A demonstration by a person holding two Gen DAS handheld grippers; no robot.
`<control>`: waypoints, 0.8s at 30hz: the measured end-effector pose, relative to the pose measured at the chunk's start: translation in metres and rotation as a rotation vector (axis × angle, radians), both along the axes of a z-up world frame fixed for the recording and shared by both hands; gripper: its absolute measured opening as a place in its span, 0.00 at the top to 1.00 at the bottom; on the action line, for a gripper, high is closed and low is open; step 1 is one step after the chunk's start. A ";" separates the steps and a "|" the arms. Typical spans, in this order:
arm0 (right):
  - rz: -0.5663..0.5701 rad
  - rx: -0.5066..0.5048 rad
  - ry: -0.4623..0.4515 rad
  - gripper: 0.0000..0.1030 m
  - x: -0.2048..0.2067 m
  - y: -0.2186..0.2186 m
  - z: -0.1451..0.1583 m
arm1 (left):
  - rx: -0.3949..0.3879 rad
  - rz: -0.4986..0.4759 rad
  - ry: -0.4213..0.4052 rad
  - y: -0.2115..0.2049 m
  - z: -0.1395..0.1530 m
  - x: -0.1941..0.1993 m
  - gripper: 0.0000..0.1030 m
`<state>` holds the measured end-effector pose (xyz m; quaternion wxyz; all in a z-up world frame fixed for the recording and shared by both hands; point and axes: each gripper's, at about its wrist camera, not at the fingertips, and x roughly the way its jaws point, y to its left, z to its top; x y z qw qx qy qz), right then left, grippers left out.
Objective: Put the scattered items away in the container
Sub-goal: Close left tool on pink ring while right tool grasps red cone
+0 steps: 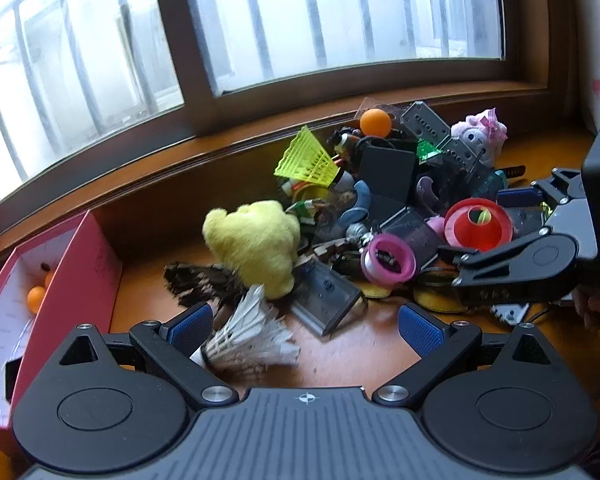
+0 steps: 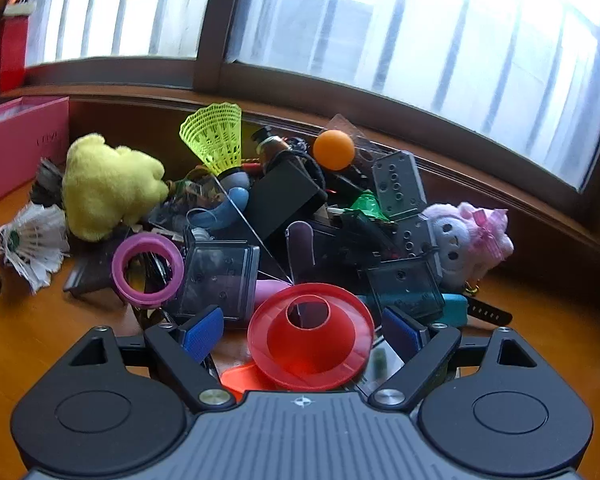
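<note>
Looking down both wrist cameras at a wooden surface (image 1: 380, 356) under a window (image 1: 300, 20).

Left gripper (image 1: 306, 326): fingers spread wide, blue pads (image 1: 420, 330) well apart, nothing held. A white feather shuttlecock (image 1: 252, 340) lies on the surface between them, close to the left pad; I cannot tell whether it touches.

Right gripper (image 2: 302, 332): fingers also wide open, gripping nothing. A red funnel (image 2: 312, 336) sits between the pads, narrow mouth up, nearer the right pad. From the left camera the right gripper (image 1: 456, 264) reaches into the pile's right side, just below that funnel (image 1: 478, 224).

Container: a pink box (image 1: 80, 264), open top, at the far left of the surface, apart from the pile. Inside I see an orange ball (image 1: 36, 298) and part of a second one behind it. In the right view only a pink wall (image 2: 20, 140) shows at the left edge.

Pile, centre to right, everything heaped and touching:
- yellow plush toy (image 2: 108, 188) at the left edge, over a dark feathered thing (image 1: 200, 284)
- neon-yellow plastic shuttlecock (image 2: 216, 140), skirt up
- orange ball (image 2: 334, 150) on top at the back
- pink ring (image 2: 148, 270) at the front
- black box (image 2: 288, 200) in the middle
- clear dark cases (image 2: 220, 276)
- pink plush toy (image 2: 468, 240) on the right side
</note>
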<state>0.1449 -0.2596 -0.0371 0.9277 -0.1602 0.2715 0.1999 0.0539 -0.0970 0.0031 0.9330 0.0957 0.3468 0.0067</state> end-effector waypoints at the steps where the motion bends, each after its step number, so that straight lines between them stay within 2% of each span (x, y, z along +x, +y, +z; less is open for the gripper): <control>1: 0.001 0.001 0.000 0.14 0.002 0.000 -0.001 | 0.003 -0.005 0.001 -0.002 -0.001 0.004 0.03; 7: 0.001 0.021 0.003 0.14 0.010 -0.003 -0.005 | 0.040 -0.091 -0.004 -0.017 -0.007 0.031 0.06; 9: 0.005 0.032 0.007 0.17 0.011 -0.005 -0.006 | 0.061 -0.138 0.005 -0.025 -0.013 0.041 0.09; 13: 0.012 0.060 0.027 0.31 0.013 -0.008 -0.008 | 0.111 -0.224 0.041 -0.040 -0.032 0.058 0.24; 14: 0.011 0.065 0.032 0.31 0.013 -0.008 -0.008 | 0.114 -0.237 0.055 -0.042 -0.036 0.061 0.29; 16: 0.006 0.065 0.031 0.31 0.014 -0.008 -0.008 | 0.103 -0.250 0.077 -0.043 -0.044 0.067 0.36; 24: -0.013 0.076 0.029 0.32 0.017 -0.010 -0.008 | 0.029 -0.275 0.102 -0.034 -0.051 0.076 0.48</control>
